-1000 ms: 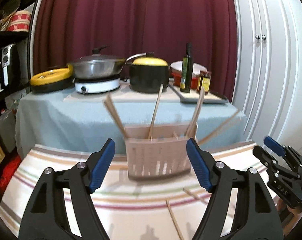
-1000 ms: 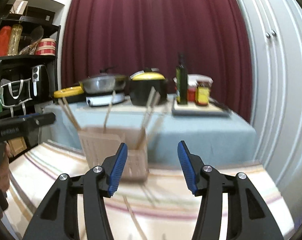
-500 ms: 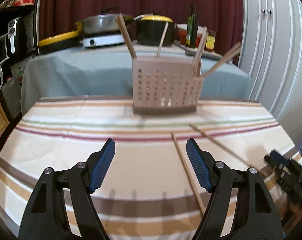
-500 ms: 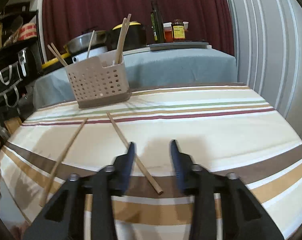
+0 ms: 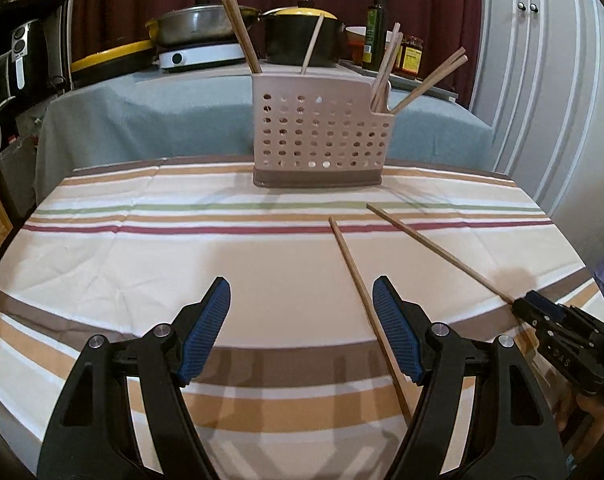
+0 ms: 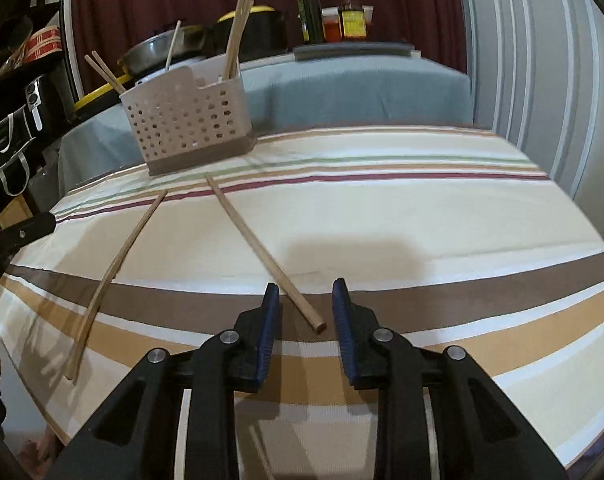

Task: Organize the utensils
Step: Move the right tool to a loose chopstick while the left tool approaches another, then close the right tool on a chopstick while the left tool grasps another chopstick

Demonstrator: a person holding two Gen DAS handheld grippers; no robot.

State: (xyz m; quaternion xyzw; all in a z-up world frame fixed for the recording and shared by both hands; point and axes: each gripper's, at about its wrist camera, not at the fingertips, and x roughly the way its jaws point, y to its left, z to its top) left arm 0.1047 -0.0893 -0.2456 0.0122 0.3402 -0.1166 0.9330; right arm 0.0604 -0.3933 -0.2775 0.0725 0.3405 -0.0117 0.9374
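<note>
A beige perforated utensil holder (image 5: 317,136) (image 6: 190,120) stands at the far side of the striped table and holds several wooden chopsticks. Two loose chopsticks lie on the cloth. The longer-looking one (image 6: 262,248) (image 5: 441,256) ends between the fingers of my right gripper (image 6: 305,316) (image 5: 541,312), whose jaws are narrowed but stand apart from the stick. The other chopstick (image 5: 365,304) (image 6: 114,272) runs past the inner side of my left gripper's right finger. My left gripper (image 5: 302,320) is open wide and holds nothing.
Striped tablecloth (image 5: 142,264) covers the table. Behind it a blue-covered counter (image 5: 162,120) carries a pan, a black pot with a yellow lid (image 5: 302,40), a bottle and jars. Shelves stand at the left, white cupboard doors (image 5: 541,80) at the right.
Both grippers came down and back toward the near table edge. The right gripper's jaws narrowed around the near end of one loose chopstick. The left jaws stayed wide.
</note>
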